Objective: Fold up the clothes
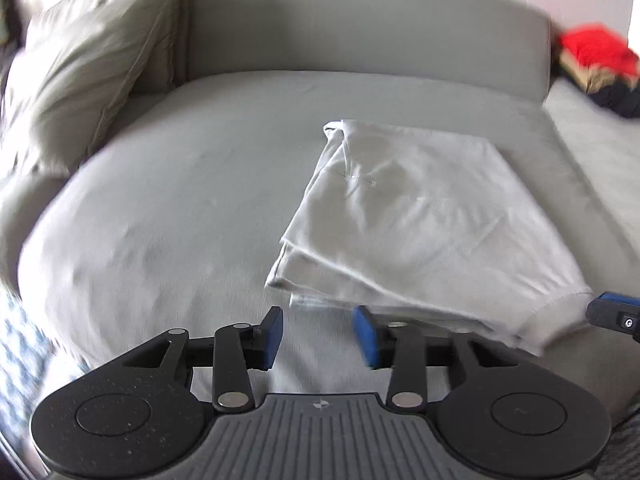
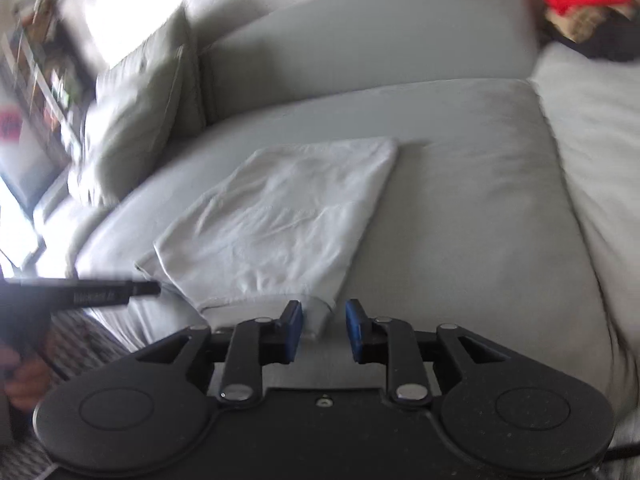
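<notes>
A: Item one: folded white cotton garment (image 1: 404,216), lying flat on pale grey sofa seat cushion (image 1: 168,216). Several layers showing at near edge, stitched hem at near corner. Same garment in right wrist view (image 2: 280,216), near centre of same cushion (image 2: 460,216).

B: Left gripper (image 1: 318,336)?

A: Jaws parted at a moderate width, holding nothing. Blue pads (image 1: 366,336) just short of garment's near edge; right-hand pad close under the overhanging fold, contact not certain through blur. Seen from right wrist view as a dark blurred bar (image 2: 100,290) reaching garment's near left corner.

B: Right gripper (image 2: 324,332)?

A: Jaws parted, narrower gap. Hemmed corner of garment lying between blue pads (image 2: 294,330), against the left one; not clamped. From left wrist view, only its tip (image 1: 612,314) at frame's right edge, beside hemmed corner.

B: Surroundings?

A: Grey-beige square throw pillow (image 1: 80,80), propped in sofa's left corner against grey upholstered backrest (image 1: 360,28). Also in right wrist view (image 2: 140,120). Pile of red, tan and dark clothes (image 1: 600,64), far right, on neighbouring cushion, well apart from garment; upper right in right wrist view (image 2: 584,4). Blue-and-white patterned fabric (image 1: 20,344), lower left edge, blurred. Shelving with mixed clutter (image 2: 44,60), far left, too blurred to itemise.
</notes>
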Demonstrator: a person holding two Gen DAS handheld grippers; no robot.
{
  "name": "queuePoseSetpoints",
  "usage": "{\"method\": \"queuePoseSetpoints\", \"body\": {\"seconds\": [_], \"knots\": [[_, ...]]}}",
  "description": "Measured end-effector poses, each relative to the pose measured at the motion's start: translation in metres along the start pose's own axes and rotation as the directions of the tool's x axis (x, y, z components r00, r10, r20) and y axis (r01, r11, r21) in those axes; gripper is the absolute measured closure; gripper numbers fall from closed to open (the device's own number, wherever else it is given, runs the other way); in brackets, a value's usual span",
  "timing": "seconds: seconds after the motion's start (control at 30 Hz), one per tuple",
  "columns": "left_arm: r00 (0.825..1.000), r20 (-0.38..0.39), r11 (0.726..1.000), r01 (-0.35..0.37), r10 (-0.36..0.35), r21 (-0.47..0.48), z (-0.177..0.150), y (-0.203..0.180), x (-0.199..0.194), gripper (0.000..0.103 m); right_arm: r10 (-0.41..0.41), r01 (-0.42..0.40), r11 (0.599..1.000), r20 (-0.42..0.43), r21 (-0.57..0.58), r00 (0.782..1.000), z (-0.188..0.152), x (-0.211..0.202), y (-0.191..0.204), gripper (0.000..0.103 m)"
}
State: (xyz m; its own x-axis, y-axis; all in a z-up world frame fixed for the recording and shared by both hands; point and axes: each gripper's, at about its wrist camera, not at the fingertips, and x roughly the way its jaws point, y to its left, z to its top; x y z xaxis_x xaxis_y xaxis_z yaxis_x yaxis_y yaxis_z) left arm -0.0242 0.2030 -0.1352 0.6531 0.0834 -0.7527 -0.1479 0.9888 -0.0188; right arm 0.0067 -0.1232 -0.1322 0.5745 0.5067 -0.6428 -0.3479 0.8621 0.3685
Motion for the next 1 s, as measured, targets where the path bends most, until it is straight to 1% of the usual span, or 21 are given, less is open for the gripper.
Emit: {"method": "queuePoseSetpoints", "body": {"seconds": [0.07,0.1,0.13,0.17,0.27,0.33,0.43,0.53,0.57,0.63,0.67,0.7,0.77,0.83,0.87,0.9,0.93,1.0], "knots": [[0.995,0.072,0.995,0.077,-0.073,-0.057,-0.003,0.009,-0.015,0.063,0.021,-0.023,0.999,0.057,0.035,0.998,-0.003,-0.013,-0.007,0.079],[0.992,0.094,0.994,0.087,-0.081,-0.068,-0.002,0.008,-0.016,0.059,0.027,-0.03,0.999,0.084,0.037,0.996,-0.001,-0.014,-0.007,0.079],[0.99,0.114,0.992,0.098,-0.089,-0.077,-0.001,0.007,-0.017,0.059,0.033,-0.036,0.999,0.11,0.031,0.993,0.0,-0.013,-0.006,0.079],[0.988,0.114,0.991,0.109,-0.1,-0.077,0.001,0.004,-0.013,0.059,0.038,-0.042,0.999,0.136,0.025,0.99,0.001,-0.012,-0.006,0.079],[0.987,0.091,0.989,0.138,-0.132,-0.06,0.011,-0.013,0.0,0.059,0.069,-0.074,0.997,0.151,0.025,0.986,0.0,0.0,-0.002,0.08],[0.991,0.066,0.993,0.117,-0.116,-0.015,0.01,-0.024,0.005,0.059,0.075,-0.079,0.997,0.144,0.017,0.987,0.0,0.01,0.005,0.08],[0.996,0.03,0.995,0.087,-0.089,0.052,0.009,-0.04,0.013,0.059,0.072,-0.069,0.997,0.11,-0.034,0.991,-0.004,0.021,0.014,0.08],[0.998,-0.004,0.991,0.061,-0.061,0.121,0.008,-0.056,0.02,0.058,0.059,-0.052,0.993,0.059,-0.105,0.997,-0.01,0.023,0.021,0.08],[0.998,-0.01,0.988,0.061,-0.06,0.143,0.006,-0.056,0.017,0.058,0.055,-0.049,0.991,0.041,-0.127,0.998,-0.012,0.023,0.023,0.08],[0.997,-0.025,0.985,0.075,-0.072,0.155,0.003,-0.051,0.011,0.058,0.052,-0.05,0.985,0.004,-0.162,0.999,-0.017,0.016,0.026,0.08],[0.997,-0.019,0.989,0.077,-0.075,0.128,0.006,-0.044,0.012,0.058,0.055,-0.057,0.985,-0.02,-0.162,0.998,-0.019,0.012,0.027,0.08],[0.997,-0.013,0.992,0.078,-0.078,0.1,0.009,-0.037,0.013,0.06,0.064,-0.068,0.985,-0.032,-0.157,0.997,-0.02,0.007,0.026,0.08],[0.997,-0.001,0.996,0.082,-0.082,0.044,0.014,-0.023,0.015,0.06,0.113,-0.112,0.985,0.0,-0.131,0.994,-0.018,-0.007,0.022,0.078],[0.996,0.011,0.996,0.087,-0.087,-0.011,0.019,-0.008,0.016,0.056,0.161,-0.156,0.984,0.06,-0.083,0.985,-0.01,-0.02,0.015,0.065],[0.996,0.017,0.995,0.089,-0.088,-0.039,0.022,-0.001,0.017,0.054,0.164,-0.159,0.986,0.091,-0.052,0.982,-0.006,-0.022,0.009,0.05],[0.996,0.023,0.994,0.092,-0.09,-0.067,0.024,0.006,0.018,0.051,0.165,-0.163,0.986,0.122,-0.021,0.979,-0.002,-0.024,0.004,0.045],[0.995,0.03,0.991,0.094,-0.092,-0.095,0.027,0.013,0.019,0.048,0.158,-0.162,0.987,0.135,0.021,0.978,0.001,-0.023,-0.003,0.044],[0.995,0.043,0.984,0.099,-0.094,-0.15,0.032,0.028,0.02,0.046,0.149,-0.166,0.978,0.139,0.124,0.979,0.005,-0.016,-0.019,0.044]]}}
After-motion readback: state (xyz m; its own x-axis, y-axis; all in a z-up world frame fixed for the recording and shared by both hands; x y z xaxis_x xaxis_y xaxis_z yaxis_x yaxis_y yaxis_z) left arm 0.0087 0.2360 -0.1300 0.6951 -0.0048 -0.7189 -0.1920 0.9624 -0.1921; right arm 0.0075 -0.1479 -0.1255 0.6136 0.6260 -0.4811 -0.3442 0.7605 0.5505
